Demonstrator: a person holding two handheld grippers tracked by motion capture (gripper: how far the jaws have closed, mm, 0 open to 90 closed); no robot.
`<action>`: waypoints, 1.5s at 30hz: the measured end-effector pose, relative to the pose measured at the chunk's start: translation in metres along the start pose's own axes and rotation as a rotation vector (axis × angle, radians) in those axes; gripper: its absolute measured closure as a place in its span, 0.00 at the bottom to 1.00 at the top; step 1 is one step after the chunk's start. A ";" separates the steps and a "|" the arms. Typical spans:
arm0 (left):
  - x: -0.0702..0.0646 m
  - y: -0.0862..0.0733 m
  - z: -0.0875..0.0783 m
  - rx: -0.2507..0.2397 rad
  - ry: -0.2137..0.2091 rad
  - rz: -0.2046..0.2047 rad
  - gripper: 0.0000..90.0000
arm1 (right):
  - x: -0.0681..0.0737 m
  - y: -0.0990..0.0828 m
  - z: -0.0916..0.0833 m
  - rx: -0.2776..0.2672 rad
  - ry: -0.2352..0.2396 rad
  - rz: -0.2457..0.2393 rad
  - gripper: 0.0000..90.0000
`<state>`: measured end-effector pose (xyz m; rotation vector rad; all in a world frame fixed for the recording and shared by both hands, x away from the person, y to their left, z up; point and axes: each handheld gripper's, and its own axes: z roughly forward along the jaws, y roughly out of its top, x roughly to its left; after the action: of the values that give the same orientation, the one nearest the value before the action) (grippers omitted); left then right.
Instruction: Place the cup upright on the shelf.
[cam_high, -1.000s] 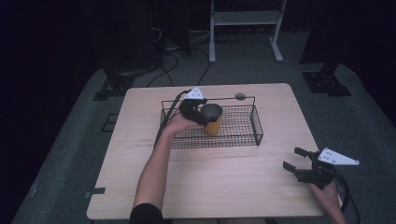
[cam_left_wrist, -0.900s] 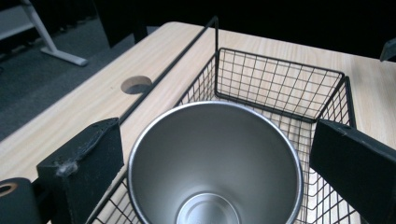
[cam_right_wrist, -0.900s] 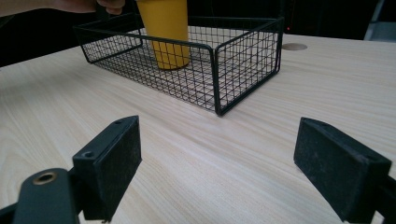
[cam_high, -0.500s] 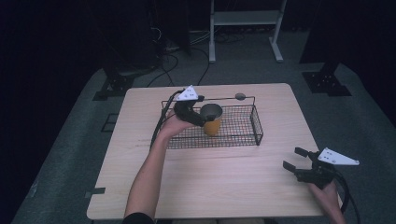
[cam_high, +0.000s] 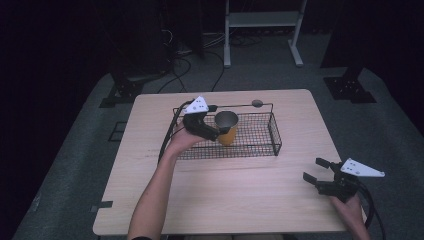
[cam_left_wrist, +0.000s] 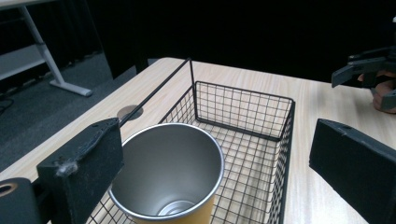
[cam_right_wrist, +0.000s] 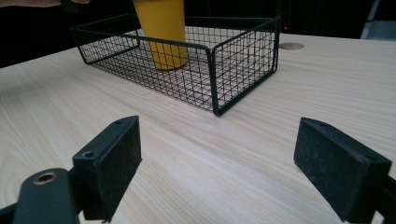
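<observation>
The high view takes in the whole table (cam_high: 225, 195), with the left tongs (cam_high: 216, 131) at the wire basket (cam_high: 260, 137) and the right tongs (cam_high: 315, 170) well apart near the table's right front corner. The left gripper view looks straight down into the cup (cam_left_wrist: 170, 172), showing its bare metal inside and round rim, while the right gripper view shows its yellow outside wall (cam_right_wrist: 162, 32) through the mesh of the basket (cam_right_wrist: 215, 70).

The cup (cam_high: 226, 127) stands upright in the left half of the basket, its long axis vertical and its mouth pointing up.

The left tongs (cam_left_wrist: 215, 182) are spread wide, wider than the cup; one jaw sits just beside the rim on the left of its own view, though I cannot tell whether it touches, and the other stands clear of it. The right tongs (cam_right_wrist: 219, 172) are also spread wide, hold nothing, and hover over bare table.
</observation>
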<state>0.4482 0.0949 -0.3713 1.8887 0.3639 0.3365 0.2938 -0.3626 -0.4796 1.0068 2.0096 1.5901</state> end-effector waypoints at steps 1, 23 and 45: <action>0.000 0.000 0.000 0.000 0.000 0.000 0.02 | 0.000 0.000 0.000 0.000 0.000 0.000 0.15; -0.017 -0.009 -0.019 -0.030 0.011 -0.002 0.03 | 0.000 0.000 0.000 0.002 0.000 -0.001 0.15; -0.042 -0.028 -0.044 -0.056 0.029 -0.018 0.03 | 0.001 0.000 0.000 0.003 0.000 -0.002 0.15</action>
<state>0.3901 0.1249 -0.3850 1.8265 0.3869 0.3584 0.2936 -0.3620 -0.4796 1.0056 2.0131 1.5856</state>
